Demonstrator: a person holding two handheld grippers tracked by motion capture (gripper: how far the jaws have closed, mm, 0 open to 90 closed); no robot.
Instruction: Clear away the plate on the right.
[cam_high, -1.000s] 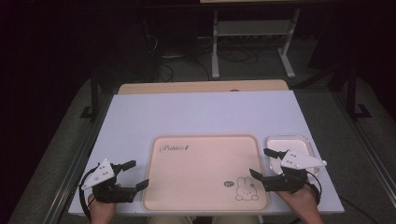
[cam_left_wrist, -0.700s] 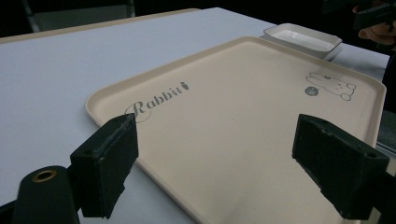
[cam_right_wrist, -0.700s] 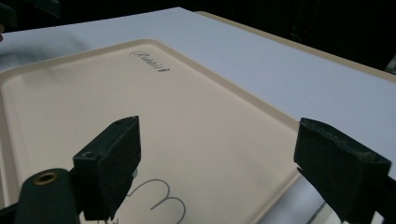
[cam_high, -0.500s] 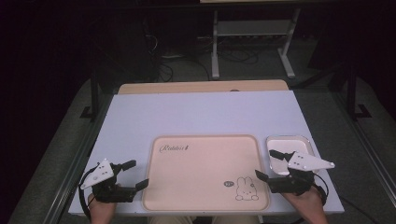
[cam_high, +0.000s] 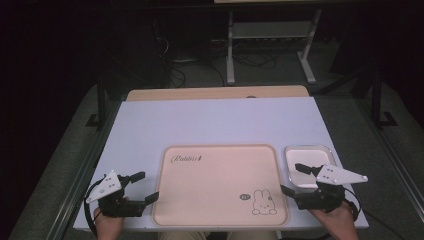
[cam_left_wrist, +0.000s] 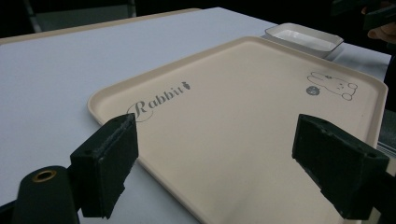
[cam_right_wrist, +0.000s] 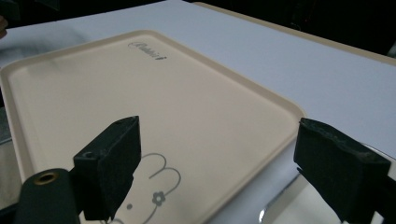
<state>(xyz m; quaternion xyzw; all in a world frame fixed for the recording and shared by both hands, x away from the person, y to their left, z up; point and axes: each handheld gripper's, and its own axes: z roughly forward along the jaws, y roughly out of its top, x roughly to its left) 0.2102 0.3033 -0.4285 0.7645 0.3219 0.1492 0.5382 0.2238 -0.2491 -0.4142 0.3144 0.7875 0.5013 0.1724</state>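
Note:
A beige tray (cam_high: 220, 200) printed with "Rabbit" and a bunny lies at the table's near middle. My left gripper (cam_high: 145, 186) sits just off the tray's left edge, open and holding nothing. In the left gripper view its wide jaws frame the tray (cam_left_wrist: 243, 107) from the near left corner. My right gripper (cam_high: 291, 178) is open at the tray's right edge, over the gap beside a small white dish (cam_high: 310, 156). The right gripper view looks across the tray (cam_right_wrist: 140, 93) and its bunny print, with the dish rim (cam_right_wrist: 289, 205) under the right jaw.
The white table (cam_high: 215, 122) stretches far behind the tray, with a wooden strip (cam_high: 215, 93) along its back edge. The dish (cam_left_wrist: 303, 39) stands close against the tray's right side. Dark floor, cables and a metal stand (cam_high: 270, 45) lie beyond the table.
My right gripper has drifted slightly to the right, off the tray's bunny corner toward the dish. The left gripper has hardly moved. Both stay open.

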